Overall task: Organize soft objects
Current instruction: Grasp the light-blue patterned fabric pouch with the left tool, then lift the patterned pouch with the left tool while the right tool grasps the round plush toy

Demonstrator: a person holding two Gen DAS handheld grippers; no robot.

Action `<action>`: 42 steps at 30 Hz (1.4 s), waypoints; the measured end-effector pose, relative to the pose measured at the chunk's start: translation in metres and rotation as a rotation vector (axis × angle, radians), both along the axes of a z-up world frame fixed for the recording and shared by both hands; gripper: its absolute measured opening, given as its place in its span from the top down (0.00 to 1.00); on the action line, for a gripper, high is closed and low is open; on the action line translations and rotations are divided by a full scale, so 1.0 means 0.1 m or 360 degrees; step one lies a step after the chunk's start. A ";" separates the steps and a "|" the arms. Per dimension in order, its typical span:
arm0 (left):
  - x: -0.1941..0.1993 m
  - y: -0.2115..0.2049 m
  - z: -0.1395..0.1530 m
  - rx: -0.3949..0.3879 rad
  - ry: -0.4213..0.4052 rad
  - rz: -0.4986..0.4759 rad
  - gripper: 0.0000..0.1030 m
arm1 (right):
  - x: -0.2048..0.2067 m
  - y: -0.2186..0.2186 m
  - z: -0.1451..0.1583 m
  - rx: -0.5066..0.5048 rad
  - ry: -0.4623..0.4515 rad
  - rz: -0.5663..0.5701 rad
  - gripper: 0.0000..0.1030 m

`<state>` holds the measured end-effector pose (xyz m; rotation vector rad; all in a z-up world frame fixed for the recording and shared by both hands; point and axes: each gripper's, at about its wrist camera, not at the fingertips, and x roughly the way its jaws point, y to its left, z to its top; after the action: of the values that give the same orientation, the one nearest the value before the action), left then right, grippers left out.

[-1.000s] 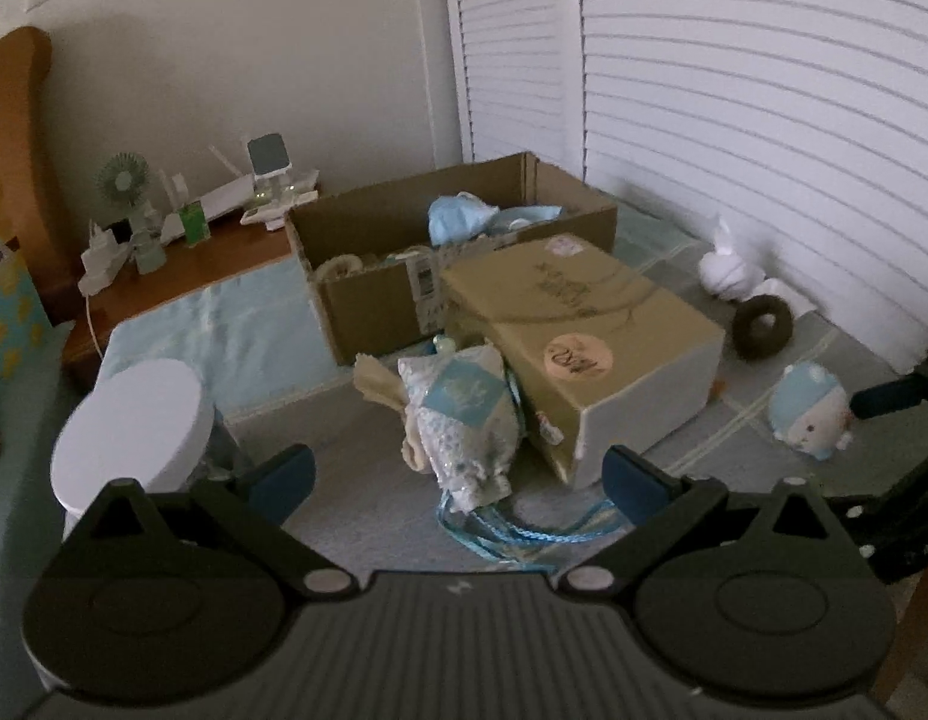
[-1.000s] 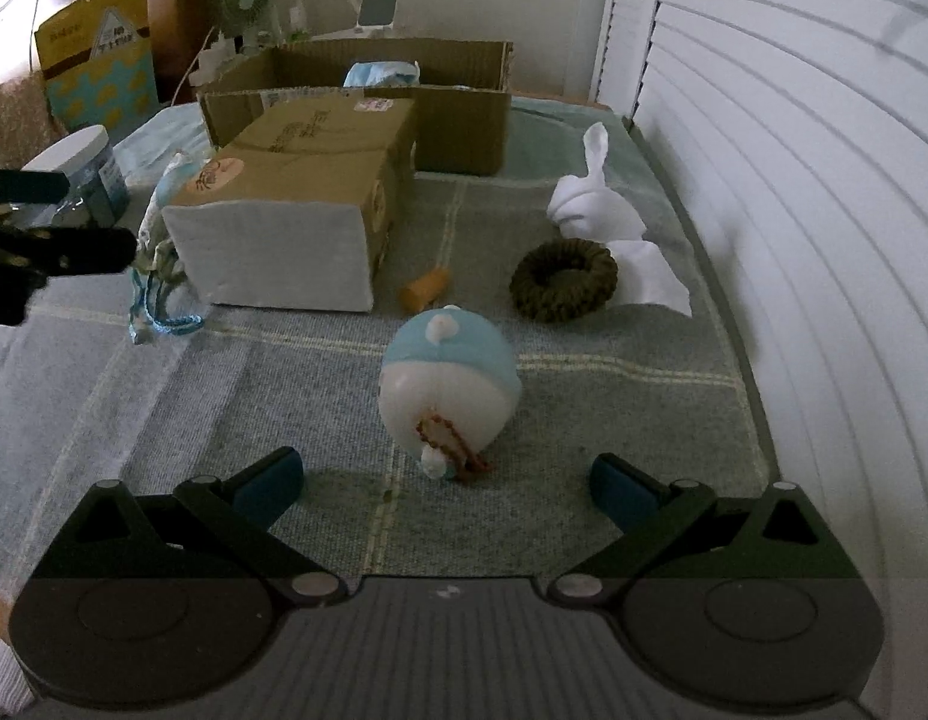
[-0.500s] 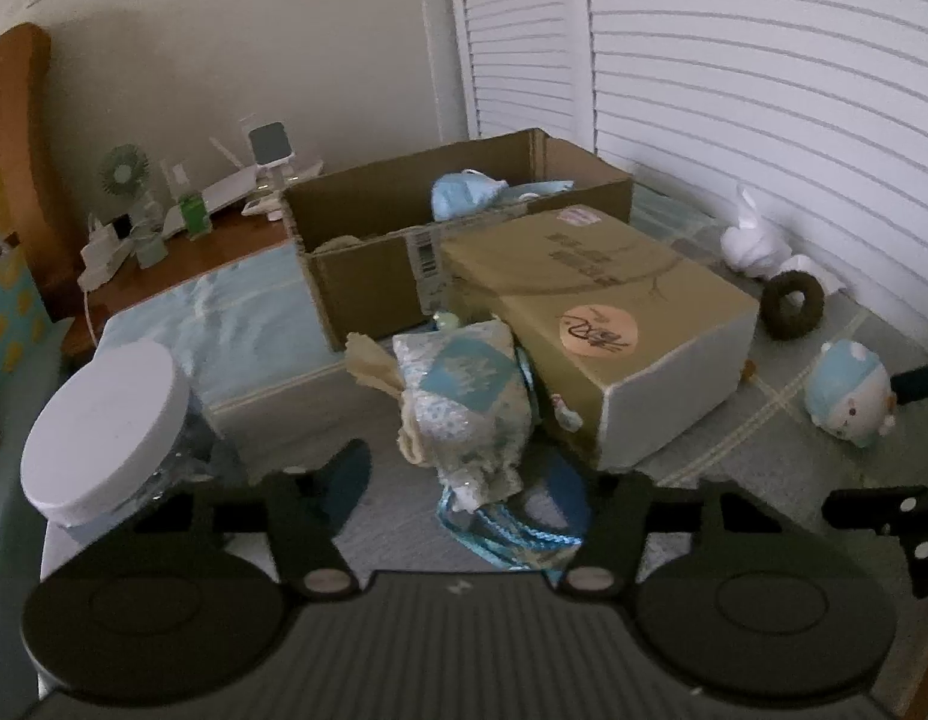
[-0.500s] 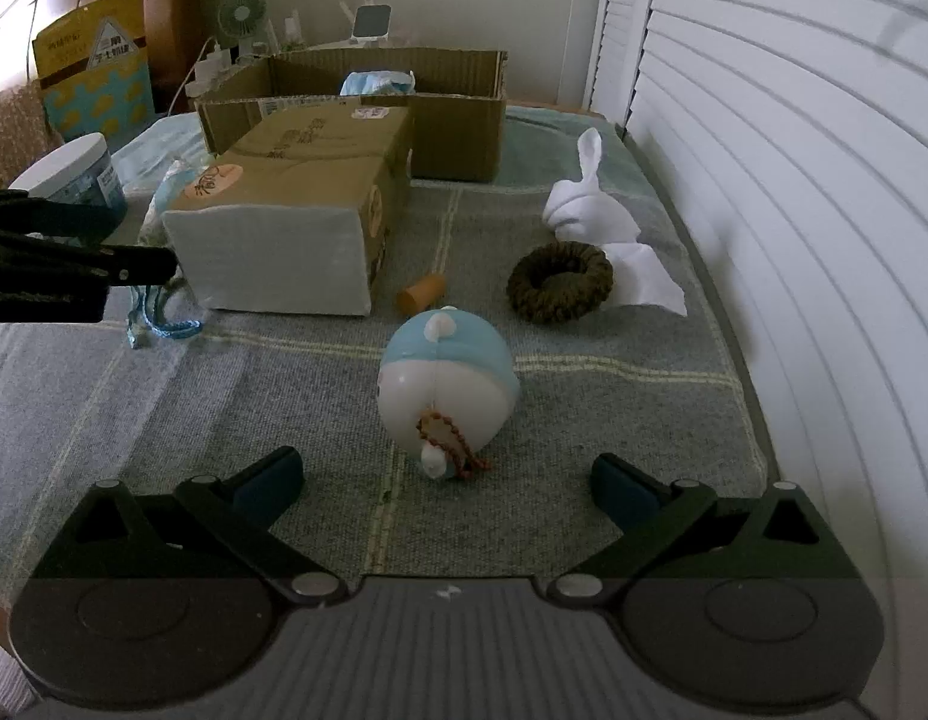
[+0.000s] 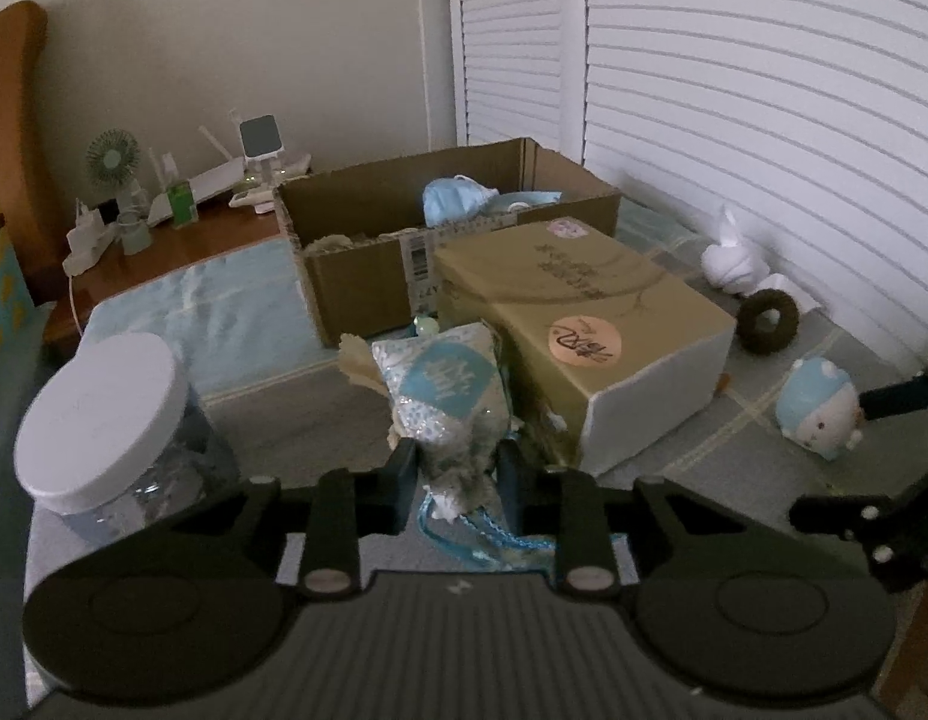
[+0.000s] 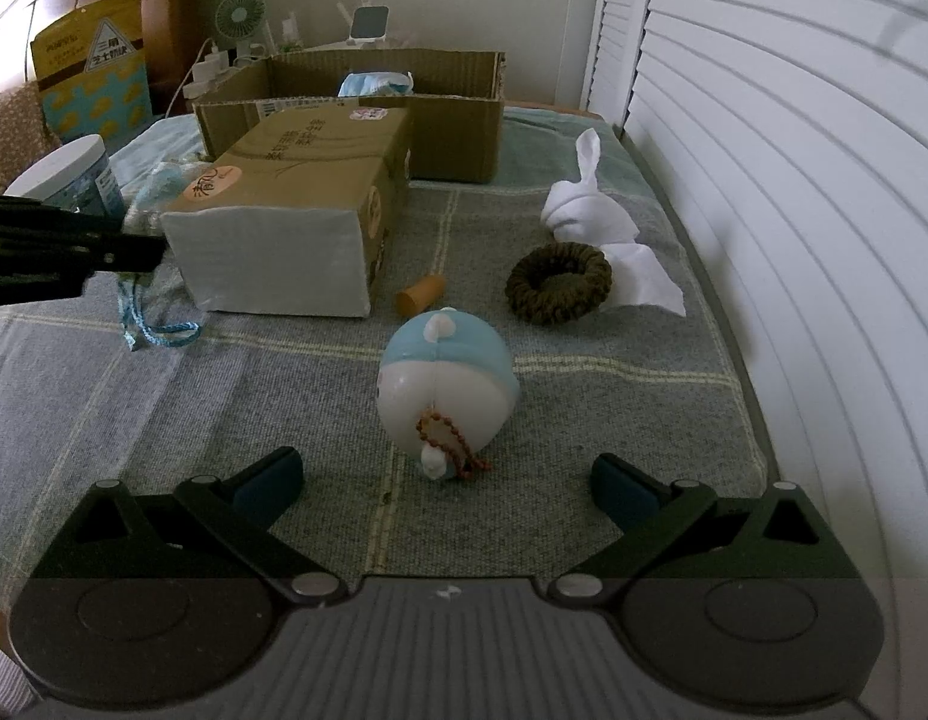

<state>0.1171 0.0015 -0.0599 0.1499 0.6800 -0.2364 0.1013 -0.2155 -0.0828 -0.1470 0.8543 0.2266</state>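
my left gripper is clamped on the pouch, its fingers pressing in from both sides near the lower end. the pouch is a soft, crumpled cloth bag, pale with small speckles and a light-blue diamond label on its face, a frayed beige edge poking out at its upper left. a blue cord trails from its bottom onto the grey checked bed cover. it leans against the left corner of the closed carton, in front of the open box, with the white-lidded jar off to its left.

my right gripper is spread wide with nothing between its fingers, hanging just short of the plush, a round blue-and-white toy with a brown bead string on its near side. beyond it lie a small cork, a dark braided ring and a white knotted cloth.
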 end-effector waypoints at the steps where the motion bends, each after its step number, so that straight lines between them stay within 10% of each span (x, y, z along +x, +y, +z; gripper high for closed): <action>1: -0.05 0.02 0.03 -0.0006 0.0004 -0.0011 0.74 | 0.00 0.00 0.00 0.0002 -0.0002 -0.0001 0.00; 13: -0.48 0.28 -0.06 -0.0103 0.0207 0.0017 0.71 | -0.04 -0.01 -0.01 0.0016 -0.0036 -0.0004 0.00; 21: -0.50 0.21 -0.18 -0.0047 0.0162 0.0072 0.38 | -0.10 -0.02 -0.04 0.0032 -0.0107 -0.0012 0.00; 42: -0.37 0.10 -0.27 -0.0087 0.0133 0.0184 0.29 | 0.05 0.02 -0.04 0.0028 -0.0118 -0.0023 0.00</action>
<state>0.0796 0.0111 -0.0870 0.0481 0.7617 -0.1505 0.1061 -0.2134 -0.0872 -0.1318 0.7790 0.2141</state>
